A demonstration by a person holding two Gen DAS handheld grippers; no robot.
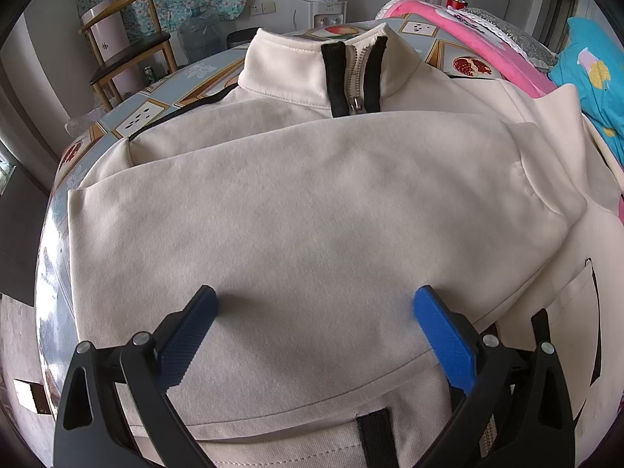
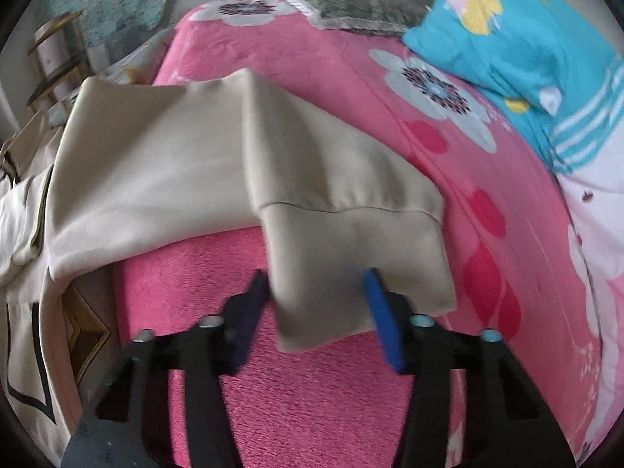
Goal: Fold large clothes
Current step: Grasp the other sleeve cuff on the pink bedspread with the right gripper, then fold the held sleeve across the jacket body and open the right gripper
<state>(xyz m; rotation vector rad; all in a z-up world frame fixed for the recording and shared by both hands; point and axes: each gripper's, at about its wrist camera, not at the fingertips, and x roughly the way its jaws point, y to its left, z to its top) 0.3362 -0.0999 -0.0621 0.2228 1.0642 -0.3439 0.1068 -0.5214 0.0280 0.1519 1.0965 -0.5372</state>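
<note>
A cream zip-up jacket (image 1: 312, 195) lies front up on the table, collar and black-edged zipper (image 1: 355, 78) at the far side. One sleeve (image 1: 273, 241) is folded across the chest. My left gripper (image 1: 316, 296) is open, its blue fingers resting apart on that folded sleeve. In the right wrist view the other sleeve (image 2: 234, 163) stretches over a pink blanket (image 2: 331, 390). My right gripper (image 2: 316, 277) is open with the sleeve's cuff (image 2: 351, 265) between its fingers, which do not clamp it.
The table has a patterned cloth (image 1: 144, 117). A pink flowered blanket (image 1: 487, 43) and a blue pillow (image 2: 518, 39) lie to the right. A wooden chair (image 1: 128, 50) and a water dispenser (image 1: 323, 4) stand behind the table.
</note>
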